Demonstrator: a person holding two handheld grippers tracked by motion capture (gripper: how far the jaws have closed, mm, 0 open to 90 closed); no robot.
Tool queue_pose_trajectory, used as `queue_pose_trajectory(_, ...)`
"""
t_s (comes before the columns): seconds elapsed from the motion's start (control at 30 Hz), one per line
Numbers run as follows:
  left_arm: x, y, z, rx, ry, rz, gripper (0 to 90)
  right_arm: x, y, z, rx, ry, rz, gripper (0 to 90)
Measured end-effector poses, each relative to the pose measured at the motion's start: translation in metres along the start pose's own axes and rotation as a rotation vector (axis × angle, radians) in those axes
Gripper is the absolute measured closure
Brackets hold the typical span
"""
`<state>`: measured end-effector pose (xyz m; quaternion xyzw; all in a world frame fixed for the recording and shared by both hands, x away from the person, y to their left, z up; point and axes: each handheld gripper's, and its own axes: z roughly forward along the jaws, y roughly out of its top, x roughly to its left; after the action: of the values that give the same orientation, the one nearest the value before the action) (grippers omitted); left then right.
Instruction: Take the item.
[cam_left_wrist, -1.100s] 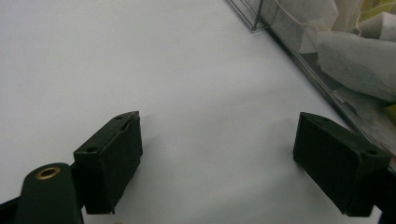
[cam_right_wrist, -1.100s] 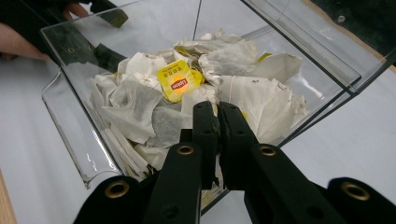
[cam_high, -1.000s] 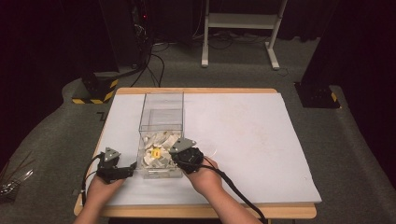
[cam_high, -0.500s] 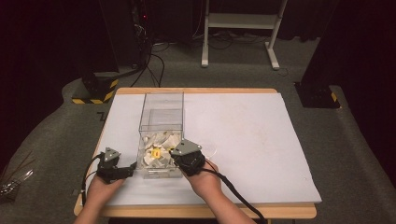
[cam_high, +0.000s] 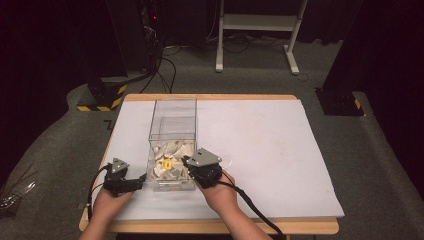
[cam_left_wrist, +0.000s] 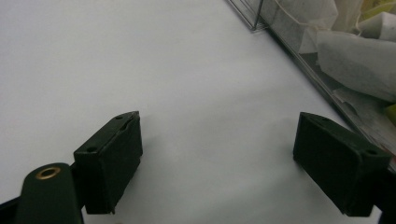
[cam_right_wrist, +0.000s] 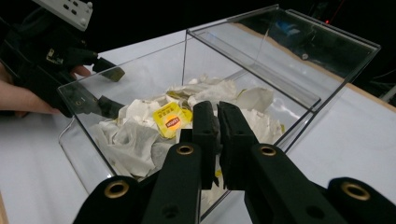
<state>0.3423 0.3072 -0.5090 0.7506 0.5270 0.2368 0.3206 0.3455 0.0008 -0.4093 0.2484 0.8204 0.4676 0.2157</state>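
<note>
A clear plastic box (cam_high: 172, 102) stands on the white table cover, holding a pile of white tea bags (cam_high: 176, 148) with a yellow tag (cam_high: 166, 164) on top. My right gripper (cam_high: 186, 161) hangs over the box's near right rim. In the right gripper view its jaws (cam_right_wrist: 217, 112) are shut just above the tea bags (cam_right_wrist: 135, 135), beside the yellow tag (cam_right_wrist: 172, 121), and I see nothing held between them. My left gripper (cam_high: 142, 180) rests on the cover at the box's near left side. It is open (cam_left_wrist: 219, 163) with bare cover between its jaws.
The white cover (cam_high: 270, 145) spreads wide to the right of the box. The table's wooden front edge (cam_high: 225, 227) runs close behind my hands. Dark floor, cables and a white stand (cam_high: 257, 22) lie beyond the table.
My right gripper has shifted very slightly at the box's rim. The left gripper and the box have stayed put.
</note>
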Motion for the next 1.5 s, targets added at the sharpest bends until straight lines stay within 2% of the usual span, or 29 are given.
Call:
queue_pose_trajectory(0.37, 0.0, 0.0, 0.0, 0.0, 0.0, 0.0, 15.8, 0.0, 0.007, -0.009, -0.073, -0.019, -0.001, 86.1)
queue_pose_trajectory(0.8, 0.0, 0.0, 0.0, 0.0, 0.0, 0.0, 15.8, -0.001, 0.015, -0.016, -0.132, -0.03, -0.015, 86.0)
queue_pose_trajectory(1.03, 0.0, 0.0, 0.0, 0.001, -0.001, -0.002, 15.8, -0.003, 0.019, -0.02, -0.145, -0.031, -0.015, 86.0)
queue_pose_trajectory(1.5, 0.0, 0.0, 0.0, 0.0, 0.0, 0.0, 15.8, -0.013, 0.025, -0.032, -0.166, -0.064, -0.02, 86.0)
